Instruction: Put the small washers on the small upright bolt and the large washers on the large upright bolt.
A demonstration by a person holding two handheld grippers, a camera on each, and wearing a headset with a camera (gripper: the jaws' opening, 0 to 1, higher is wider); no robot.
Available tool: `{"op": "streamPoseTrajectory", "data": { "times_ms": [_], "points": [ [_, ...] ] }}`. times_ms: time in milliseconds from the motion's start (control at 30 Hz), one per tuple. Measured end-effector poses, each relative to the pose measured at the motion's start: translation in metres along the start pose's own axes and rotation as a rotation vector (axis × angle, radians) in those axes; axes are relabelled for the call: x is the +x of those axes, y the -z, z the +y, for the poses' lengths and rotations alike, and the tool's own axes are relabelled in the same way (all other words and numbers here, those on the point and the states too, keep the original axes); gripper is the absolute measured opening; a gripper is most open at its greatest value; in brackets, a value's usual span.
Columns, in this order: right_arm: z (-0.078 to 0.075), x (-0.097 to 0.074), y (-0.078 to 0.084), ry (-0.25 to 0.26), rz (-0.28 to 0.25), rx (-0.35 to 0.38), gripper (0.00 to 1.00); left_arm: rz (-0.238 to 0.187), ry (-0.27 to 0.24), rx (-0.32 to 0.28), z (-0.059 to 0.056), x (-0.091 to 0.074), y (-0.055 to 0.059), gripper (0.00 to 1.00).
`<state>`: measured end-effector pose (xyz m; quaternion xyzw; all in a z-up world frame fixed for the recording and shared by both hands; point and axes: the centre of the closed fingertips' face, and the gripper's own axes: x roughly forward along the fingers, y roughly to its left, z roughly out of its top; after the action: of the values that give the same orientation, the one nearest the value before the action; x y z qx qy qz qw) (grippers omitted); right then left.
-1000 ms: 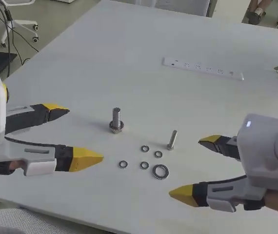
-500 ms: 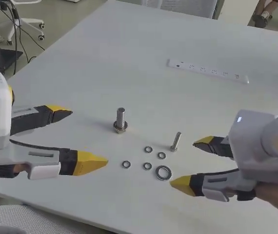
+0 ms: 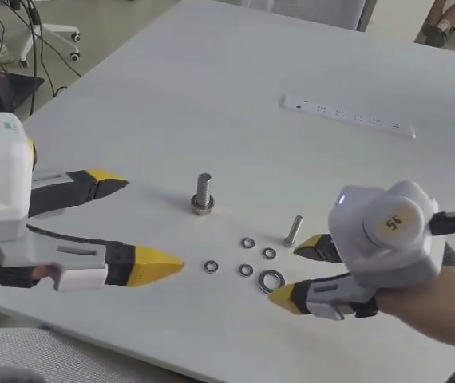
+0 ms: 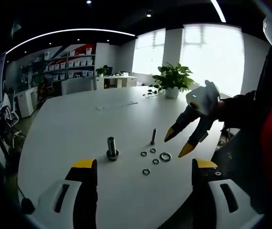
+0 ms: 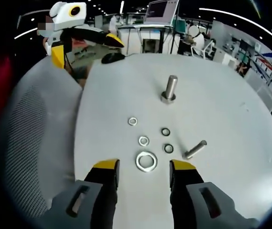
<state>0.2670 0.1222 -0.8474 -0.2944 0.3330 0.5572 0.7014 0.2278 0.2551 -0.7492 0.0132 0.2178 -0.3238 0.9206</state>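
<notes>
A large upright bolt [image 3: 203, 194] and a small upright bolt [image 3: 294, 230] stand on the white table [image 3: 211, 88]. Several small washers [image 3: 248, 242] lie flat between them, with one large washer [image 3: 272, 280] nearest me. My right gripper [image 3: 286, 274] is open, low over the table, its fingertips on either side of the large washer [image 5: 146, 161] without touching it. In the right gripper view the large bolt [image 5: 170, 90] stands ahead. My left gripper [image 3: 149, 223] hangs open and empty to the left of the large bolt [image 4: 111, 147], pointing at the washers.
A white power strip [image 3: 347, 118] lies at the far side of the table. The near table edge runs just below both grippers. An office chair [image 3: 52, 36] and cables stand on the floor at the far left. A potted plant [image 4: 172, 78] stands behind the table.
My right gripper has moved left and in toward the large washer, its tips now flanking it. The left gripper has stayed about where it was; the head camera has shifted slightly.
</notes>
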Motion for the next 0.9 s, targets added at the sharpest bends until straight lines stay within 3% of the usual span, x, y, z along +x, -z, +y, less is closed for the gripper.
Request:
{"op": "streamPoseTrajectory", "data": {
  "times_ms": [367, 900],
  "points": [
    [-0.004, 0.015, 0.008, -0.015, 0.097, -0.051, 0.37, 0.000, -0.002, 0.006, -0.001, 0.000, 0.000, 0.80],
    [-0.002, 0.024, 0.013, -0.046, 0.178, -0.099, 0.31, -0.007, -0.003, 0.007, 0.000, -0.002, 0.001, 0.78]
  ]
}}
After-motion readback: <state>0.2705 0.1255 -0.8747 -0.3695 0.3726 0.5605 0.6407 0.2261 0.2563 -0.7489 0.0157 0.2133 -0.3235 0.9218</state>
